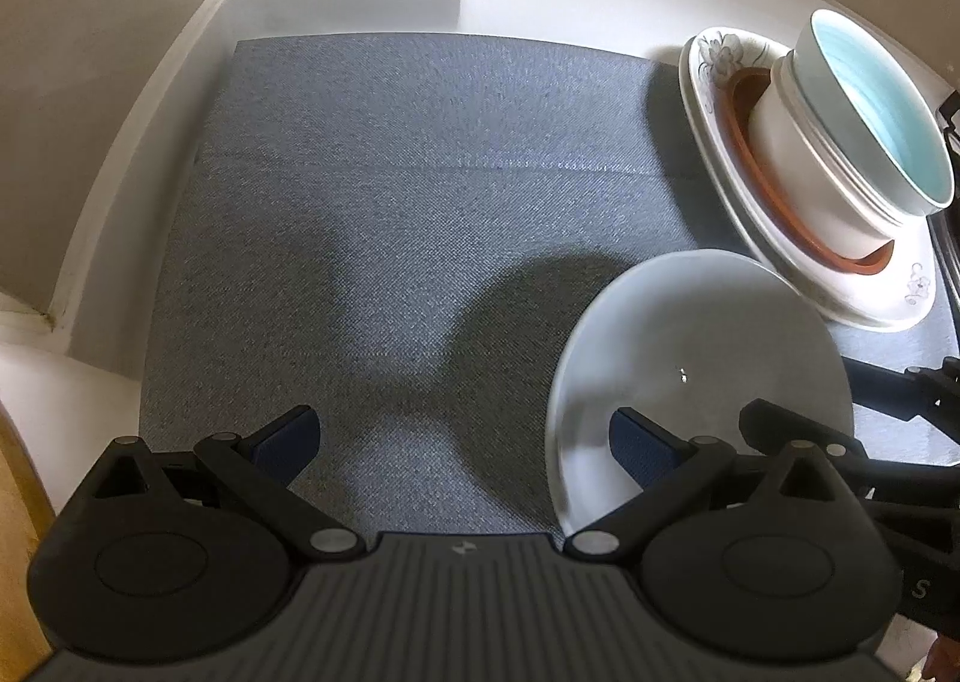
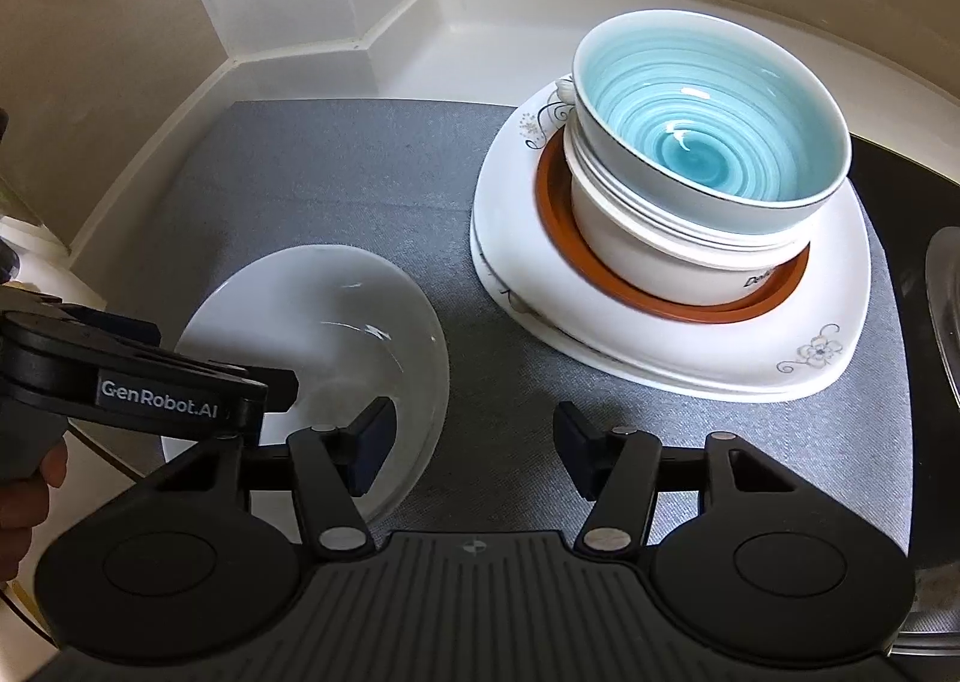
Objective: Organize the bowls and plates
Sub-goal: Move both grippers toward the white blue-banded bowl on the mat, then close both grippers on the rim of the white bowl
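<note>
A plain white shallow bowl (image 1: pixel 696 358) (image 2: pixel 312 334) sits on the grey mat (image 1: pixel 390 202) (image 2: pixel 336 172). My left gripper (image 1: pixel 465 442) is open wide, with its right finger over the bowl's left rim and its left finger over bare mat. My right gripper (image 2: pixel 474 442) is open too: its left finger hangs inside the bowl's near rim, its right finger over the mat, and neither pad presses the rim. Behind stands a stack: a floral square plate (image 1: pixel 888 298) (image 2: pixel 660 346), an orange-brown plate (image 2: pixel 552 214), a white bowl (image 2: pixel 630 262) and a blue-glazed bowl (image 1: pixel 876 106) (image 2: pixel 708 142) on top.
White raised ledges and beige walls (image 1: pixel 120 112) close the mat on the far and left sides. In the right wrist view a black surface (image 2: pixel 894 178) and a clear glass dish (image 2: pixel 945 310) sit at the right edge. A hand (image 2: pixel 24 496) holds the left gripper.
</note>
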The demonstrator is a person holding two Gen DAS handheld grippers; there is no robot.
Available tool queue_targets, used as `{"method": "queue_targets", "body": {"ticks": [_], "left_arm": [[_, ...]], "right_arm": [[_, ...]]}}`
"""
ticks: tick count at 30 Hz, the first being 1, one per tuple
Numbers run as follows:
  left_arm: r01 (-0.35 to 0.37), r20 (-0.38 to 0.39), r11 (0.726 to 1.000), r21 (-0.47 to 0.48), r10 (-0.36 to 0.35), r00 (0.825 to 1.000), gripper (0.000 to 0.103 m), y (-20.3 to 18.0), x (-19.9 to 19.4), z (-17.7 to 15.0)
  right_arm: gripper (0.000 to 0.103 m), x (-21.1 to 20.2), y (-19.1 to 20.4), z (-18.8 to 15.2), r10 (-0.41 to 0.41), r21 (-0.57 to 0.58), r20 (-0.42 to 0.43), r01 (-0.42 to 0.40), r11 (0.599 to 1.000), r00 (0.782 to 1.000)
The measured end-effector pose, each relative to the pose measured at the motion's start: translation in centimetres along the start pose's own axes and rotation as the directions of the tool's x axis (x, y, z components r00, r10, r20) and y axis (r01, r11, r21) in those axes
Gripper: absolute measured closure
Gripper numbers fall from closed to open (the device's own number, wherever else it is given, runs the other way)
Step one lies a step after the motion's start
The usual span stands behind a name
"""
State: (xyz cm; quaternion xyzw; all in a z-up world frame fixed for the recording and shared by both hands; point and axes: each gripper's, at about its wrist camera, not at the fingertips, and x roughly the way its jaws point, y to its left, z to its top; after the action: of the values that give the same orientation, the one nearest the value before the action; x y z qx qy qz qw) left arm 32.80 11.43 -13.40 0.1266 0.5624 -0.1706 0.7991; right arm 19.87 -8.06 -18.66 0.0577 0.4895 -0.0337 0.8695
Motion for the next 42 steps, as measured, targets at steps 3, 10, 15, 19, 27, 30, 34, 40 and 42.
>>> {"method": "queue_targets", "body": {"ticks": [3,10,15,19,27,30,34,40,42], "left_arm": [[-0.005,-0.004,1.0,0.001,0.005,1.0,0.0,0.0,0.3,0.1],[-0.003,-0.008,1.0,-0.001,0.003,1.0,0.0,0.1,0.6,0.1],[-0.002,-0.007,1.0,-0.001,0.002,1.0,0.0,0.1,0.6,0.2],[-0.006,-0.011,1.0,-0.003,0.006,1.0,0.0,0.0,0.5,0.2],[-0.019,-0.02,1.0,0.002,0.019,1.0,0.0,-0.3,0.4,0.5],[-0.026,-0.018,1.0,0.0,0.026,1.0,0.0,-0.3,0.1,0.5],[-0.037,0.001,0.999,0.009,0.037,0.999,0.001,-0.9,0.2,0.5],[0.05,0.082,0.996,0.075,-0.056,0.995,0.077,-2.1,-2.0,0.2],[0.077,0.08,0.995,0.07,-0.083,0.993,0.09,-2.5,-2.3,0.1]], "right_arm": [[0.043,0.3,0.1,0.1,0.002,0.0,-0.008,-0.002,1.0,1.0],[0.043,0.8,-0.1,0.0,0.0,0.004,-0.026,0.0,1.0,1.0],[0.042,1.1,-0.3,0.0,-0.006,0.02,-0.04,0.007,1.0,0.999],[0.042,1.2,-0.4,0.0,-0.003,0.023,-0.041,0.004,1.0,0.999],[0.042,1.3,-0.4,0.0,0.001,0.025,-0.039,0.0,1.0,0.999],[0.042,1.1,-0.3,-0.1,0.006,0.023,-0.033,-0.005,1.0,0.999],[0.043,1.1,-0.3,-0.3,0.013,0.026,-0.034,-0.012,1.0,0.999],[0.079,0.1,0.0,-0.6,0.069,0.007,-0.001,-0.069,0.998,0.998],[0.089,-0.2,0.6,-0.7,0.083,-0.024,0.008,-0.082,0.996,0.997]]}}
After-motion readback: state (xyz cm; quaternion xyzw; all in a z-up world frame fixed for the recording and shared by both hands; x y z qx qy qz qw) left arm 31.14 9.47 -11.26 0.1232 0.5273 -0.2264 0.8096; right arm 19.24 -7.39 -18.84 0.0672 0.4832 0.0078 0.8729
